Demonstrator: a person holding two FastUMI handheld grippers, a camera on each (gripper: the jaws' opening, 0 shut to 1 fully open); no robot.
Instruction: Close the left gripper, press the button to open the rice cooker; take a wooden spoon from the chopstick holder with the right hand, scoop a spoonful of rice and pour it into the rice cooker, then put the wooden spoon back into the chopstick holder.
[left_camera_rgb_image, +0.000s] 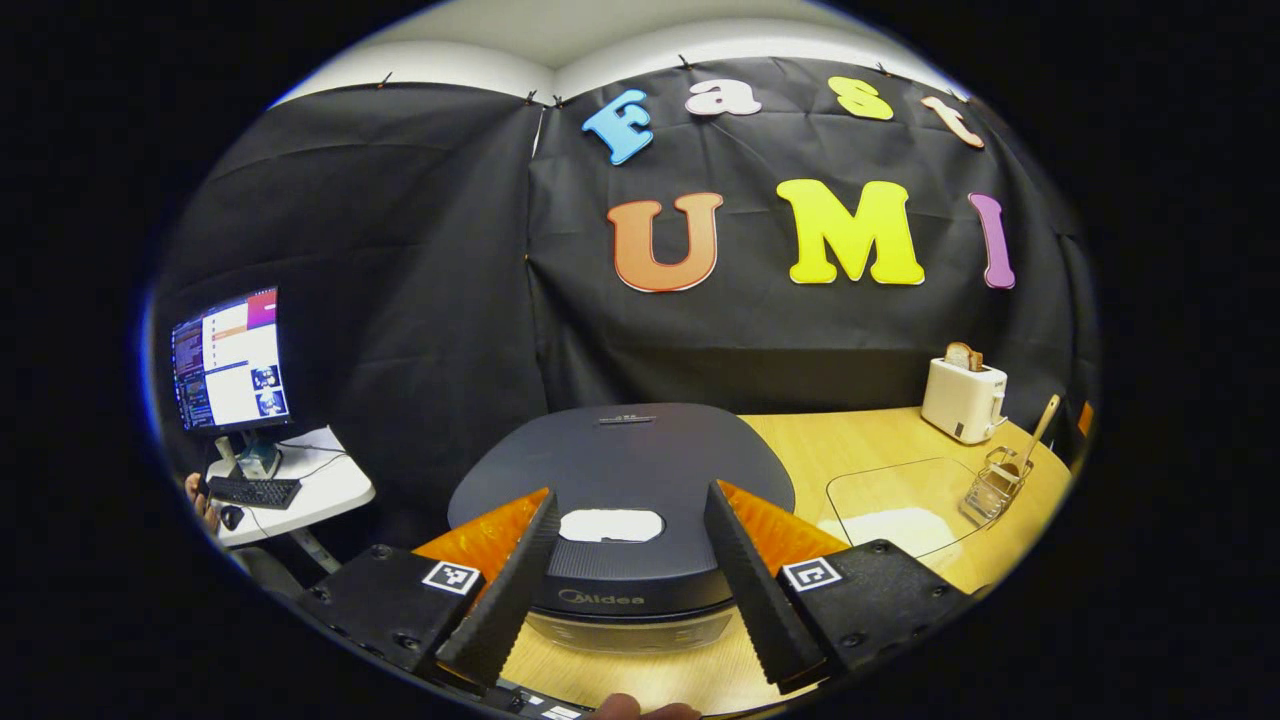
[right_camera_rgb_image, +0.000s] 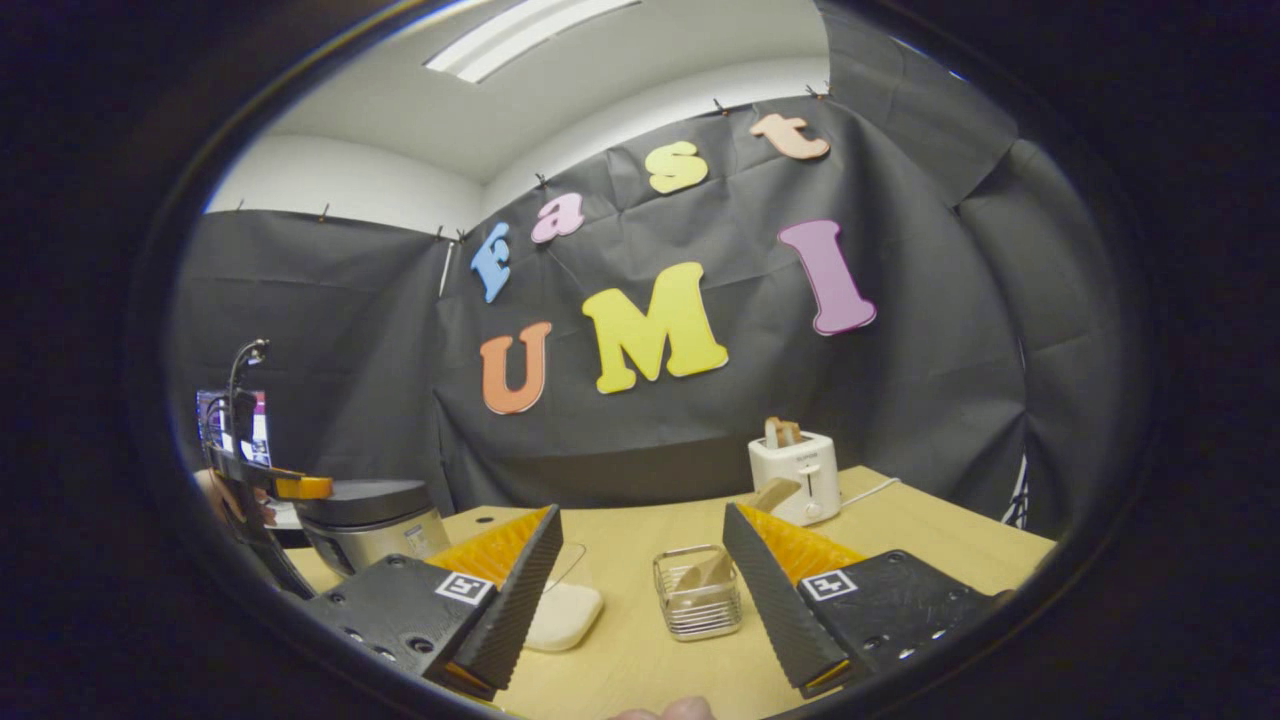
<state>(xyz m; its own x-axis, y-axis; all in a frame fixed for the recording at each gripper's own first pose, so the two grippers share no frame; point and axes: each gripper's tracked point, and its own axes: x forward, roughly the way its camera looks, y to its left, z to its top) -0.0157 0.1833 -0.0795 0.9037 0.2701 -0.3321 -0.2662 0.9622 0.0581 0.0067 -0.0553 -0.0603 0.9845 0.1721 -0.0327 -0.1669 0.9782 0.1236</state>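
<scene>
Pale wooden worktop (left_camera_rgb_image: 860, 440) is carrying the dark rounded rice cooker (left_camera_rgb_image: 620, 470), lid down; left gripper (left_camera_rgb_image: 628, 580) is hovering near its white button (left_camera_rgb_image: 611, 525), jaws apart. Closing them comes next. Right gripper (right_camera_rgb_image: 640, 590), jaws apart, is facing the wire chopstick holder (right_camera_rgb_image: 697, 595) with the wooden spoon (right_camera_rgb_image: 700, 572).

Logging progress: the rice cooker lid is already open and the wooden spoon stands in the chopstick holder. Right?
Not quite. In the left gripper view the rice cooker lid is closed, its button unpressed. The wooden spoon does stand in the chopstick holder.
</scene>
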